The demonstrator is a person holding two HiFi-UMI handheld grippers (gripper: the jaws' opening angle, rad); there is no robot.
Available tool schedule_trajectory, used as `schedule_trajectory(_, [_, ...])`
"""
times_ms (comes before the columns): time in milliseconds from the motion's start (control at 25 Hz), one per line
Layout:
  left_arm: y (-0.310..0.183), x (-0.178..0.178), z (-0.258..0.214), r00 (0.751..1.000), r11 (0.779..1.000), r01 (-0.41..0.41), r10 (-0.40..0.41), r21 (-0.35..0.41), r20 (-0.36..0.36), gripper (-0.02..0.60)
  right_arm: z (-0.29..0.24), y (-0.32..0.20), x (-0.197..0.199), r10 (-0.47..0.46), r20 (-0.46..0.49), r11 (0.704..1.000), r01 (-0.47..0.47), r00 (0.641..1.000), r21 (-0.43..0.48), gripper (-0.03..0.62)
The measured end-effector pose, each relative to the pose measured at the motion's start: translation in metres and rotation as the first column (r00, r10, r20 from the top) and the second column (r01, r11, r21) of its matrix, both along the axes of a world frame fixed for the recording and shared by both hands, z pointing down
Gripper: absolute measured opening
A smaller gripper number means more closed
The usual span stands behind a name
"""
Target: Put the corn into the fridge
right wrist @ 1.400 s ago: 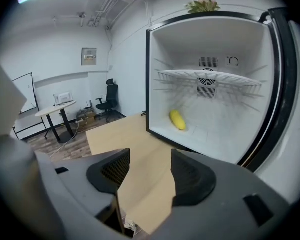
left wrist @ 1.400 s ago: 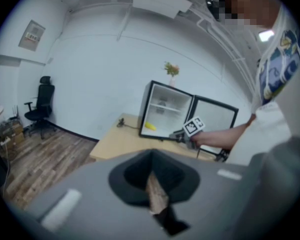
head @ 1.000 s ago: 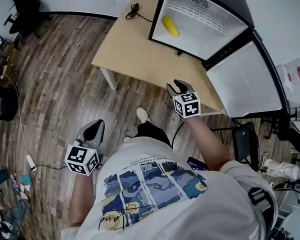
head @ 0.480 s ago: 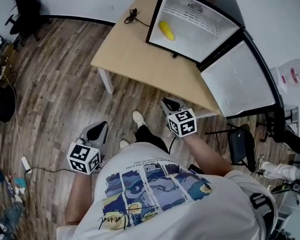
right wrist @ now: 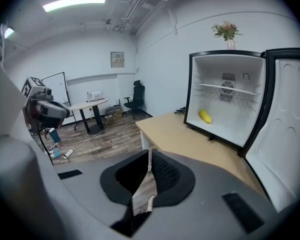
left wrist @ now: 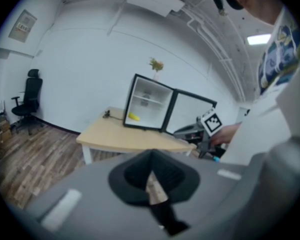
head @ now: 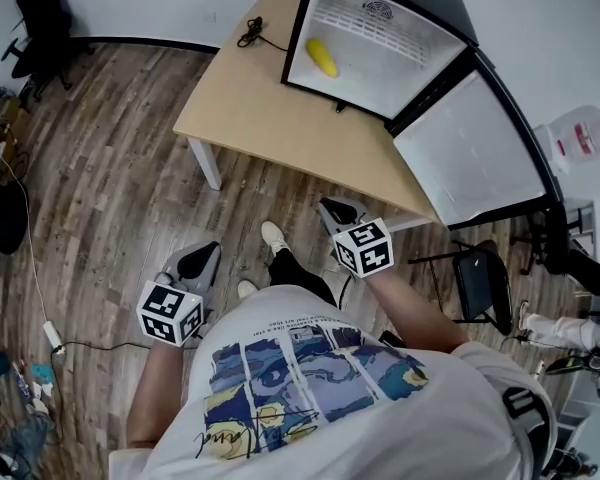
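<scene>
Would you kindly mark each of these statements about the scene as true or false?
1. The corn lies inside the fridge. True.
2. The fridge door is shut. False: it stands wide open.
3. The fridge sits on a metal cart. False: it sits on the wooden table.
4. The left gripper holds nothing. True: its jaws are together and empty.

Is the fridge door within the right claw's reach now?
Probably not: the right claw, its jaws just closed on nothing, sits off the table's near edge, short of the fridge door. Path looks clear.
</scene>
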State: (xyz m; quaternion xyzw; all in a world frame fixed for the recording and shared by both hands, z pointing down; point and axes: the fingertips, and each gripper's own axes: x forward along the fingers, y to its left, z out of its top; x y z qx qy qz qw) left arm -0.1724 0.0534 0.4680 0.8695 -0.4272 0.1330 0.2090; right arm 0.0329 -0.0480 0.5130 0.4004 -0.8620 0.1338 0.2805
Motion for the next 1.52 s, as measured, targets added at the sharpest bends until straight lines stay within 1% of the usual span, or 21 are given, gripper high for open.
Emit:
schedule_trajectory(320, [0.005, 0.005, 0.000, 1.000, 1.000, -0.012, 0.012, -0.005, 0.002, 0.010, -0.006, 0.003, -0.004, -0.022, -0.003, 1.000, 0.022, 1.000, 0.012, 0.025])
schedule_trajectory(920, [0.018, -0.001, 0.007, 1.000, 0.999, 0.026, -0.026, -0.019, -0.004, 0.011, -0.010, 0.014, -0.019, -0.081, -0.005, 0.996, 0.081, 0.997, 0.032, 0.020])
schedule_trajectory(1200, [0.020, -0.001, 0.010, 1.000, 0.999, 0.029, -0.029, -0.028, -0.004, 0.010, -0.011, 0.017, -0.022, -0.094, -0.005, 0.995, 0.094, 0.996, 0.036, 0.020])
schedule_trajectory(1520, [0.014, 0.001, 0.011, 1.000, 0.999, 0.027, -0.027, -0.028, -0.014, 0.010, -0.008, 0.012, -0.023, -0.104, -0.036, 0.994, 0.105, 0.994, 0.035, 0.015])
